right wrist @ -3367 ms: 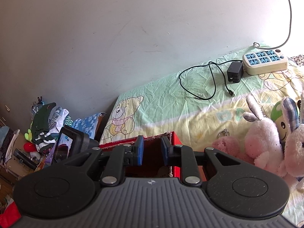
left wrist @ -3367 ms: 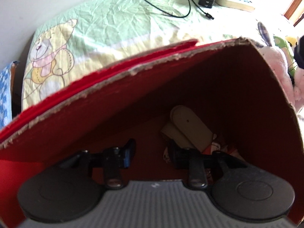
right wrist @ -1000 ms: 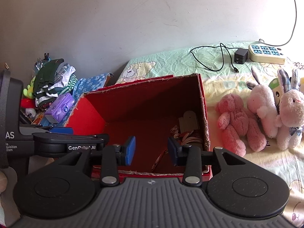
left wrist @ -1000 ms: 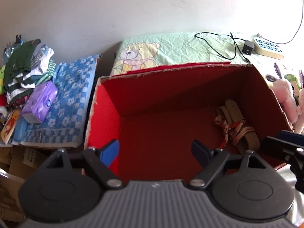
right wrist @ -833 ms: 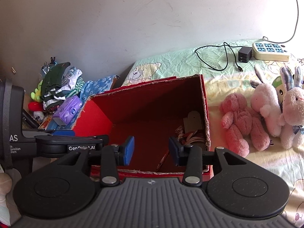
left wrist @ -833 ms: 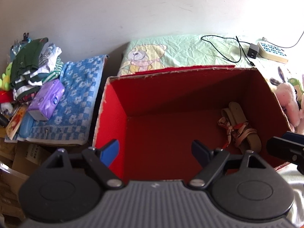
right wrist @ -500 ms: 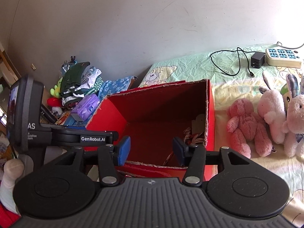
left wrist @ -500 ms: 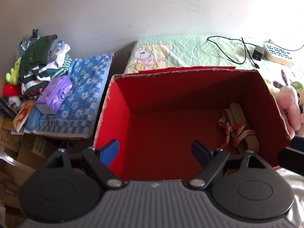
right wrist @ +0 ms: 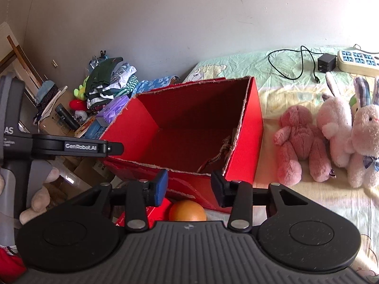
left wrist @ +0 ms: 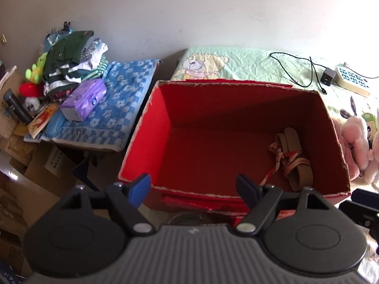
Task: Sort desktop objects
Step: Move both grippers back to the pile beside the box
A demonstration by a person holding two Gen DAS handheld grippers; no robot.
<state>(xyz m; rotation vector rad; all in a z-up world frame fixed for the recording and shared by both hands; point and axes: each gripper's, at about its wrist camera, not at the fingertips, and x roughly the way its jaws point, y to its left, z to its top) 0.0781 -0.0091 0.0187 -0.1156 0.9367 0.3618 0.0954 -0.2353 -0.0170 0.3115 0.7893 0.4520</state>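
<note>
Both hands have pulled back from the red box, leaving the sandals lying inside at its right end; the left gripper and right gripper, jaws narrowing slightly, hang empty, probably ready for the next item.

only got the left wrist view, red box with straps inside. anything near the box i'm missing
observer: an orange round thing lies on the near side of the red box, under the right gripper
operator: is that one holding anything
observer: no, its fingers have just closed a little but stand apart, nothing between them
operator: what's right of the box
observer: a dark pink bear sits beside it, not touching
</note>
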